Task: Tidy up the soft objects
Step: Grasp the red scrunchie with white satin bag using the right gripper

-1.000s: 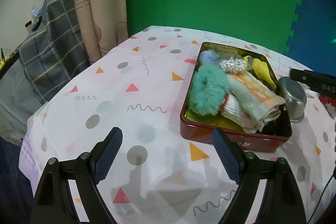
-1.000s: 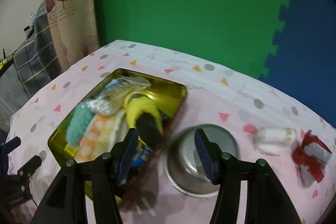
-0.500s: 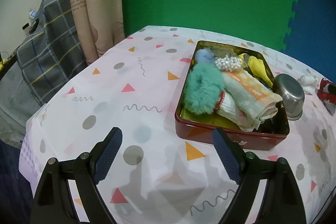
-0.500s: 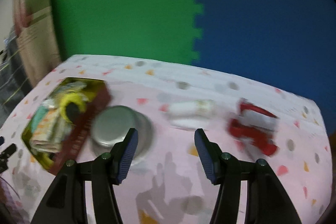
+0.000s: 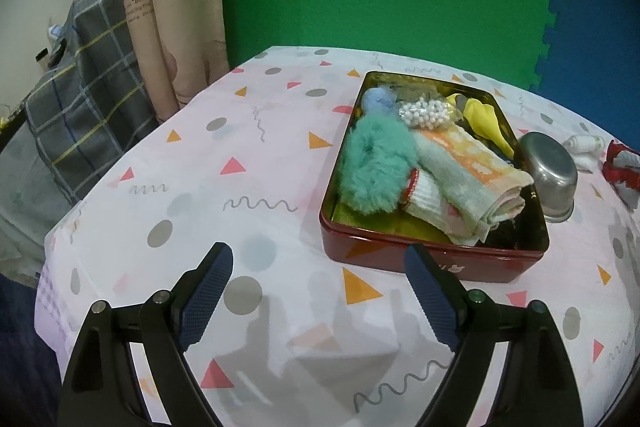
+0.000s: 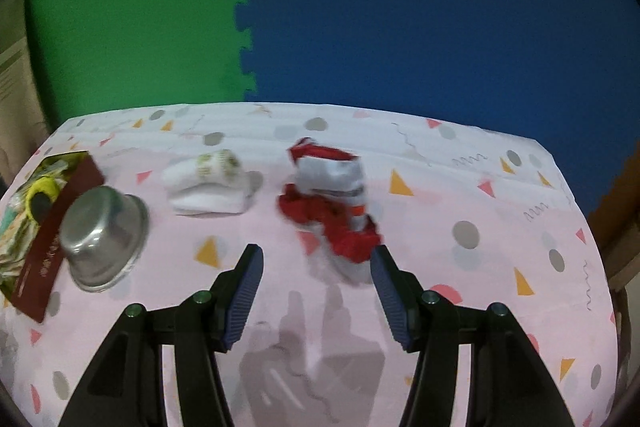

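On the tabletop (image 6: pixel 440 227), under a patterned cloth, the red-and-white sock (image 6: pixel 332 203) lies crumpled just ahead of the right tongs (image 6: pixel 316 267), a little toward their right finger. These tongs stand wide apart with nothing between them, and their gap seems lined up on the sock, so the sock looks like the next pick. Its long axis runs from the far white-and-red cuff end back toward the tongs, slanting slightly to the right; the bunched red part points nearest the fingers. Motion blur hides finer folds.

Beside it on the left, clearly apart, lies a rolled white sock (image 6: pixel 208 183), its length running across the view. Further left a steel bowl (image 6: pixel 104 239) sits upside down, just beside the red tin (image 5: pixel 432 259).

The tin already holds a fluffy teal toy (image 5: pixel 376 167), a folded towel (image 5: pixel 468 179) and a yellow balloon (image 5: pixel 484 119), probably gathered there as the sorted pile. The left tongs (image 5: pixel 316 291) hang wide open and empty above bare cloth near the tin's front wall, likely waiting clear of the work.
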### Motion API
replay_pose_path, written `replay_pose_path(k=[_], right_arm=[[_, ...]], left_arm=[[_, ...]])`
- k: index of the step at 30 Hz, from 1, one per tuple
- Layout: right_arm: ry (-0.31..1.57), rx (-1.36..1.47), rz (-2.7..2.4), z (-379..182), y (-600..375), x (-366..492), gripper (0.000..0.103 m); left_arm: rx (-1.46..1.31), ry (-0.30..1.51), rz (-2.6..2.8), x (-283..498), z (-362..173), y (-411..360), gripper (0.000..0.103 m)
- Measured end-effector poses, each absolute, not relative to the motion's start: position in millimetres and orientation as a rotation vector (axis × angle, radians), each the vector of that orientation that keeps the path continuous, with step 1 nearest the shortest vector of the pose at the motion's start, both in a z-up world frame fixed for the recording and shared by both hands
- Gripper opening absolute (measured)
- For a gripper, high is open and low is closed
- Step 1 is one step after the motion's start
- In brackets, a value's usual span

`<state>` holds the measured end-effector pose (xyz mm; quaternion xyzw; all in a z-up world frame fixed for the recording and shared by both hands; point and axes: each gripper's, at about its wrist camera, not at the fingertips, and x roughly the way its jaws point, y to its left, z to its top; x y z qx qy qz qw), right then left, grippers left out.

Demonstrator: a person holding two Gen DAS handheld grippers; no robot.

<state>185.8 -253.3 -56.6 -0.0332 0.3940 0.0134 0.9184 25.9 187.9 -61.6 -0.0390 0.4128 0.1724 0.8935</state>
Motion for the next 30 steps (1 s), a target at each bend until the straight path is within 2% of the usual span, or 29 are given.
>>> replay_pose_path(k=[22, 23, 24, 25, 28, 30], right_arm=[[0.817, -0.108, 0.1, -101, -262, 242, 0.057], [0.817, -0.101, 0.1, -101, -264, 243, 0.051], [0.82, -0.094, 0.104, -102, -265, 243, 0.037], [0.821, -0.086, 0.111, -102, -266, 243, 0.032], [0.82, -0.079, 0.117, -103, -266, 243, 0.029], [0.816, -0.092, 0.113, -103, -264, 241, 0.023]], left_arm=[[0.023, 0.827, 0.239, 38, -58, 143, 0.086], [0.02, 0.824, 0.241, 38, -58, 142, 0.086], [0.02, 0.825, 0.242, 40, -58, 142, 0.086], [0.022, 0.829, 0.244, 41, -59, 141, 0.086], [0.025, 0.842, 0.246, 45, -61, 137, 0.086], [0.026, 0.845, 0.24, 46, -61, 134, 0.086]])
